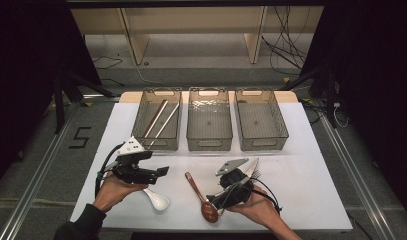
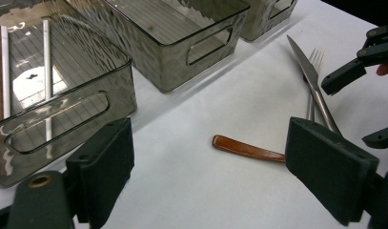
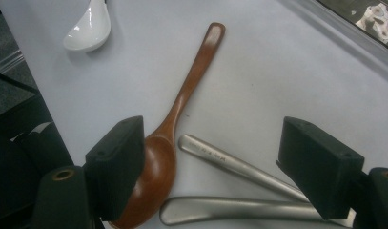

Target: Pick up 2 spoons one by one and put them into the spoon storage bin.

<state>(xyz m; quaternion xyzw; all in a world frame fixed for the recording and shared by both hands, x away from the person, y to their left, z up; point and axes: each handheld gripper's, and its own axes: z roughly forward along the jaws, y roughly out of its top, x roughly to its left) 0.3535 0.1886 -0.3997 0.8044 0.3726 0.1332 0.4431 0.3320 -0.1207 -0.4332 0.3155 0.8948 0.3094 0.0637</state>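
Wooden spoon (image 3: 175,129) lies lengthwise (bowl probably nearest) between right tongs (image 3: 215,176).

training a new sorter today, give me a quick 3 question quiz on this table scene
1. True or false: the left bin already holds chopsticks.
2. Which lies nearest the right tongs? A) white spoon B) brown wooden spoon C) middle bin
3. Fill in: the knife and the ____ lie side by side on the table.

Key
1. True
2. B
3. fork
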